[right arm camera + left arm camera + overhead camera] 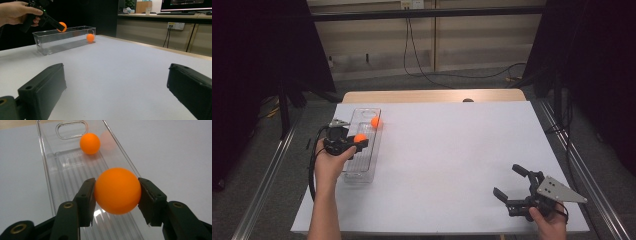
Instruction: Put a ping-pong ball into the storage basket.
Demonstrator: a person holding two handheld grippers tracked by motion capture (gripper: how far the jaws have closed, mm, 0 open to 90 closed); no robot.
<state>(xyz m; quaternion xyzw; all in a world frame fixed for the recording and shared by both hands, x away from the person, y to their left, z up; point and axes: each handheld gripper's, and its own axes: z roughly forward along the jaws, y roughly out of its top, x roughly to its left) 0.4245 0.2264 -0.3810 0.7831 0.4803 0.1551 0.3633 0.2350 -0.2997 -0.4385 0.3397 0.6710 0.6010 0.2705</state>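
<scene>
Ball being held over tray.
An orange ball (117, 190) is being clenched by the left gripper (117, 195) above the clear tray (47, 170); the right gripper (512, 182), at 5 o'clock, is being kept released.

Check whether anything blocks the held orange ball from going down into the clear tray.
Nothing visible does. The left hand-held gripper holds the orange ball above the clear tray; the floor below is bare. The second ball lies near the tray's far end.

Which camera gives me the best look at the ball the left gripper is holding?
The left gripper view: the held ball sits large between both pads, above the clear tray. The high view shows it small at the left gripper. The right gripper view shows it far off, over the tray's rim.
</scene>
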